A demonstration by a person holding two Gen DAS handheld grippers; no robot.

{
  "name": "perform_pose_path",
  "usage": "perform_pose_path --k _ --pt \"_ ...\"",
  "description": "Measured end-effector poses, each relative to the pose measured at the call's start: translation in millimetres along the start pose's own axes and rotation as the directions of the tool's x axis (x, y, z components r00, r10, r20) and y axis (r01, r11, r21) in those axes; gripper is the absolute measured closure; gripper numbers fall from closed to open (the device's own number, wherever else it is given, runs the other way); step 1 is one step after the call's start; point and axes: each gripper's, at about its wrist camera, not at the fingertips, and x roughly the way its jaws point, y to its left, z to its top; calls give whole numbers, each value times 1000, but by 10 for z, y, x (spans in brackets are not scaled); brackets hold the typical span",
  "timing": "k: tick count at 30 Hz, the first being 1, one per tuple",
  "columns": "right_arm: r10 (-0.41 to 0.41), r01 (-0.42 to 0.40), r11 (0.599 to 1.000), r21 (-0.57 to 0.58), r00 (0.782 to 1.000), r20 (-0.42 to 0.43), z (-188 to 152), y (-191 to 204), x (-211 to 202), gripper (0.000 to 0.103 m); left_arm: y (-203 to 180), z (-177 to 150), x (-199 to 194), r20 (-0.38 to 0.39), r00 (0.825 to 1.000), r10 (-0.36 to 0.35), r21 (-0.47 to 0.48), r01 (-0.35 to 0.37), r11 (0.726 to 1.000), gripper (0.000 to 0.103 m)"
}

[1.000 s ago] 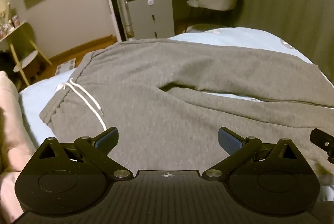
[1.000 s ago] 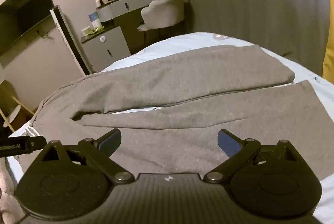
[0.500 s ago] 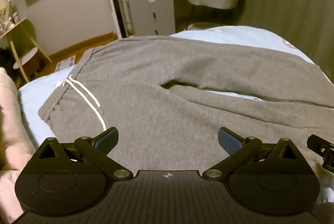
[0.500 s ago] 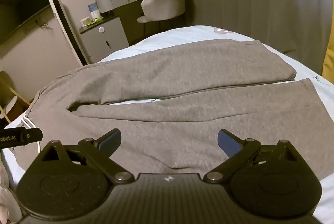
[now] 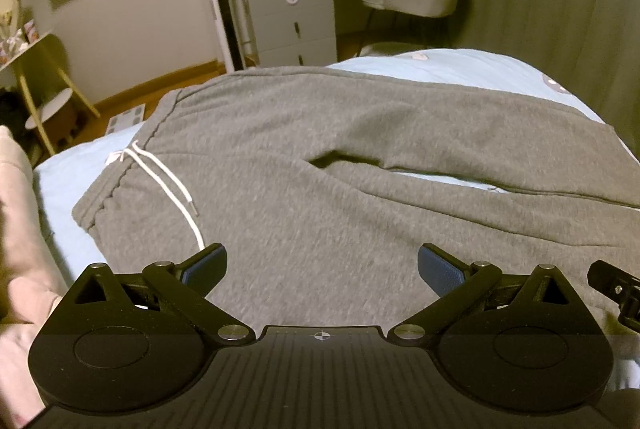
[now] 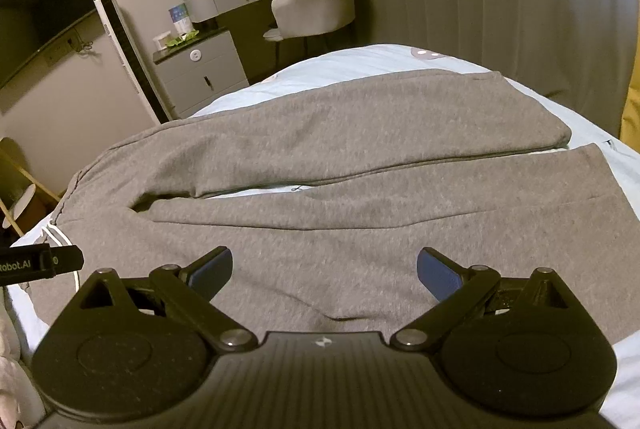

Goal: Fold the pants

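Left wrist: left tool (image 5: 322, 265) fingers spread wide, empty, hovering over the grey sweatpants (image 5: 320, 165) laid flat on the bed (image 5: 68, 173). Waistband and white drawstring (image 5: 168, 185) sit ahead-left of it, crotch split ahead-right.

Right wrist: right tool (image 6: 324, 269) also wide apart, gripping nothing. Near leg's lower edge lies directly under it; far leg (image 6: 340, 125) ahead, hems off to its right.

heather grey pants (image 5: 320, 165), white drawstring (image 5: 168, 181), pale blue bed sheet (image 5: 68, 181), blue-padded black jaws
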Motion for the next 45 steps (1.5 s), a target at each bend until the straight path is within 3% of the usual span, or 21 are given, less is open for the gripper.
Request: perform_pose_path --k 45 --pt "-21 24 999 28 996 -82 -66 -93 236 4 96 -84 209 -48 999 -9 -35 8 999 0"
